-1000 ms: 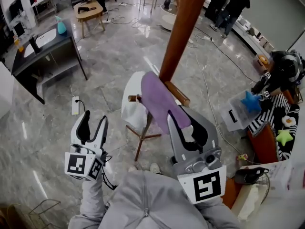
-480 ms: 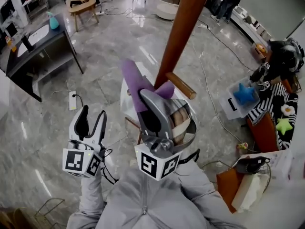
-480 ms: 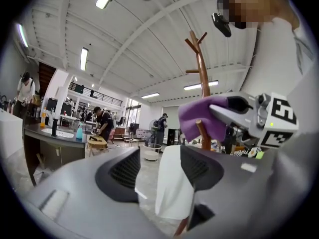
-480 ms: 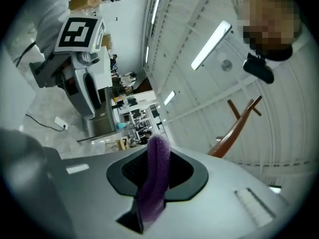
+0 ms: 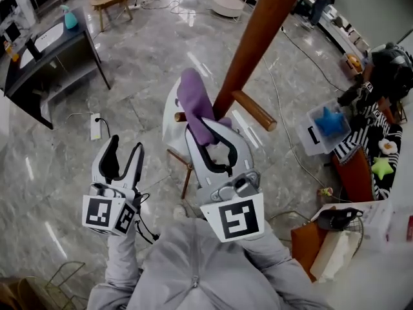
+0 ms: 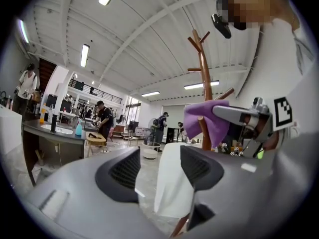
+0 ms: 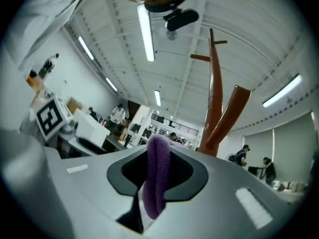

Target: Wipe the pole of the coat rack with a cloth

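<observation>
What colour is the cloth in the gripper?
Purple. The cloth shows best in the right gripper view, pinched there.

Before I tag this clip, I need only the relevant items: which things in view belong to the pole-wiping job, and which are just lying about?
In the job:
coat rack pole
purple cloth
right gripper, shut on the cloth

Lying about:
left gripper, open, holding nothing
white garment on the rack
blue star toy
spray bottle
power strip on the floor
</observation>
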A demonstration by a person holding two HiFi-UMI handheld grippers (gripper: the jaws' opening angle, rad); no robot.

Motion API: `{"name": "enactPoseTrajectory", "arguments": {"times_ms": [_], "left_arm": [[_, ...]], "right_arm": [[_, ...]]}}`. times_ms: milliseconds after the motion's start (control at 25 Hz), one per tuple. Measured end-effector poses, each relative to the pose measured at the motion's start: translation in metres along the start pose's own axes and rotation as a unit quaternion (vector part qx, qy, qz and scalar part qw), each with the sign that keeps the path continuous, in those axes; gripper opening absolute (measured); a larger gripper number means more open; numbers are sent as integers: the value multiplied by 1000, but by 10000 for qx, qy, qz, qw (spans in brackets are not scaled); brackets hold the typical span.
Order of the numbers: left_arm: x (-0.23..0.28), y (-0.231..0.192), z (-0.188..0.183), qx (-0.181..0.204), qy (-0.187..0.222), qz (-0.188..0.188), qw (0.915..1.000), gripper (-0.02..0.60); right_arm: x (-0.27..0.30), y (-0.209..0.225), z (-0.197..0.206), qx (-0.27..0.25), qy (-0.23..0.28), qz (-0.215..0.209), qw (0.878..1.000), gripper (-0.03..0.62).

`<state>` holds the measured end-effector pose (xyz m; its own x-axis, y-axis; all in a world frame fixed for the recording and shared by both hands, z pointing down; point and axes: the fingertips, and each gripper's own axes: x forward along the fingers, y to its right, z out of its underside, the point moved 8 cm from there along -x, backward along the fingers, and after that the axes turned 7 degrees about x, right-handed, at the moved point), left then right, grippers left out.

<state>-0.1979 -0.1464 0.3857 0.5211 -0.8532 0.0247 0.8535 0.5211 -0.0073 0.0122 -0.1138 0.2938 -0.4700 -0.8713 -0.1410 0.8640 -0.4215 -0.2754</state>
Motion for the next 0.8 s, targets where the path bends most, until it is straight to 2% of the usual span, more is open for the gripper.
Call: {"name": "enactPoseTrajectory", "arguments": {"times_ms": [120, 480, 680, 800], "left_arm": [[0, 1, 1, -10, -2, -16, 10000, 272], [-18, -6, -2, 16, 35, -318, 9995, 272], [-31, -12, -2, -16, 22, -564, 9984, 272], [-37, -13, -3, 0, 71, -660, 9978, 272]], "right_arm": [[2, -9, -10, 328, 190, -361, 9986, 64], [3, -44, -46, 363, 621, -1314, 9887, 64], [-2, -54, -64, 691, 873, -1754, 9782, 64], [-12, -56, -78, 613, 1032, -1992, 9726, 64]]}}
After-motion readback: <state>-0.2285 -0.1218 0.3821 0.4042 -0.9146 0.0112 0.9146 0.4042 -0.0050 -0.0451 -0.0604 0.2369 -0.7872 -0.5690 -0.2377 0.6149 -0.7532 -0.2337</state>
